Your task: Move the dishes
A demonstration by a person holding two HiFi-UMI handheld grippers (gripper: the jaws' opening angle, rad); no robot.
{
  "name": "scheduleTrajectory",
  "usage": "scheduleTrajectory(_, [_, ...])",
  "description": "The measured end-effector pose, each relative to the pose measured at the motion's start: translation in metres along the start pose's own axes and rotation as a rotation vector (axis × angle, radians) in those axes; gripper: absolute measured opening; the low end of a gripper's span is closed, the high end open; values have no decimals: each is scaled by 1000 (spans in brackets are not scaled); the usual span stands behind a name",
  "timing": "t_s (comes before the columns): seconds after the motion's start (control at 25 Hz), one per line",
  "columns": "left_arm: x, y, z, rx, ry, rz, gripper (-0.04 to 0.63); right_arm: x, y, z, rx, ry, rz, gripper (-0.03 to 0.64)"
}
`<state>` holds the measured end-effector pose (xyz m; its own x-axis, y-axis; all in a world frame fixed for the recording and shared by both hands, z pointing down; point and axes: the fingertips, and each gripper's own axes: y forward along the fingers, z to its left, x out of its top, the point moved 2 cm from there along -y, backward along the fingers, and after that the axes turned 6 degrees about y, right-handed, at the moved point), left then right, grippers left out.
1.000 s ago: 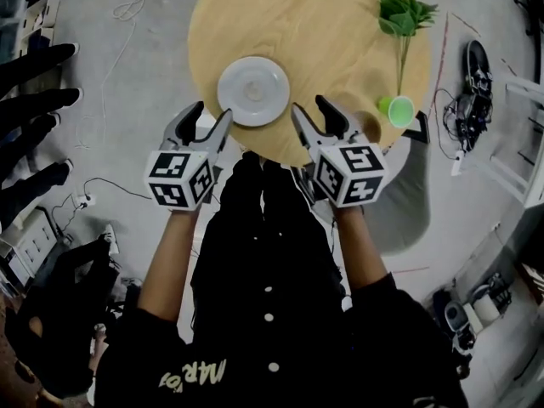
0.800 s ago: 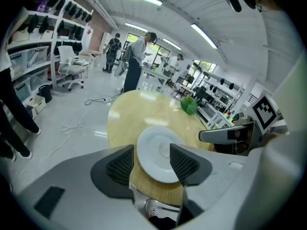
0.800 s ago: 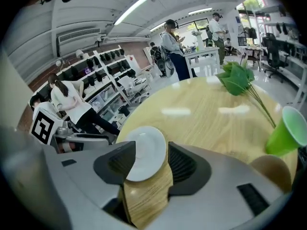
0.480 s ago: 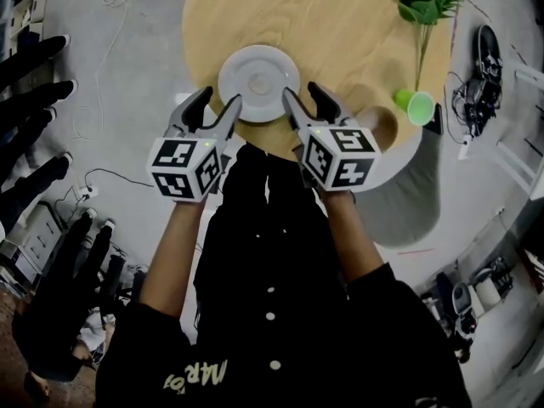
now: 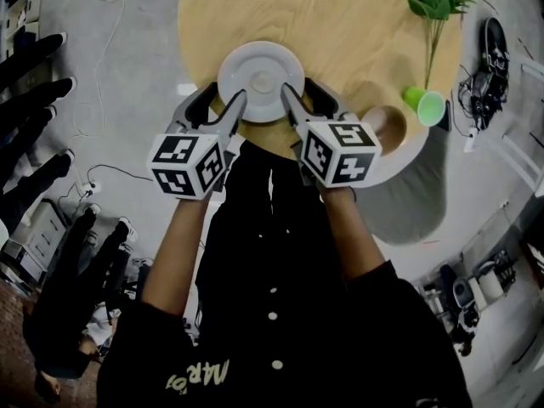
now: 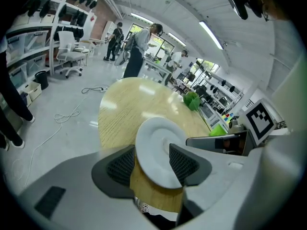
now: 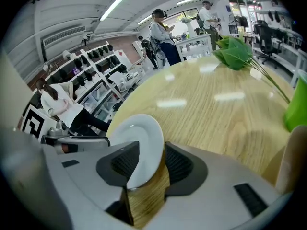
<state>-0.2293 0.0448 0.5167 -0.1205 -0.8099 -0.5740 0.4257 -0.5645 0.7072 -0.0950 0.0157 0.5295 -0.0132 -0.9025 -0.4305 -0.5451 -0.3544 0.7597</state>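
I'm bracketing the white plate [image 5: 260,81] at the near edge of the table [image 5: 340,24]. The left gripper [image 5: 218,99] is gaping around its left rim, the right gripper [image 5: 302,92] around its right rim (its jaws have just been closing, not yet pinching).

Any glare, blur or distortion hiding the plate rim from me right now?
Head view: dim but sharp, white plate rim clear. Right gripper view: ceiling-light glare streaks on the wooden table, none on the plate; fisheye bends the edges. Left gripper view: plate sharp, corners dark.
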Motion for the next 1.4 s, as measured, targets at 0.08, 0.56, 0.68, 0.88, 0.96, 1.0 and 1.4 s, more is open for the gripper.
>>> scheduleTrajectory(0.08, [-2,1,1,2,-10,-1,218,-1,1,-3,-8,6,-5,148])
scheduleTrajectory(0.56, [-6,1,18,79,-67,15,75,0,2,-9,-30,115,-24,60])
scheduleTrajectory(0.68, [-2,-2,16,78,-77,13,64,1,-1,-9,-37,122,-21,60])
scheduleTrajectory(0.88, [9,-9,1,53,-47,30,51,-5,-23,-10,-63,175,-68,57])
scheduleTrajectory(0.96, [10,-9,-7,44,-16,46,51,-12,-34,-13,-84,210,-92,57])
scheduleTrajectory(1.0, [10,-8,-12,40,0,55,52,-15,-39,-15,-93,232,-99,57])
scheduleTrajectory(1.4, [4,12,-63,-32,172,152,57,-54,-86,-45,-174,413,-169,54])
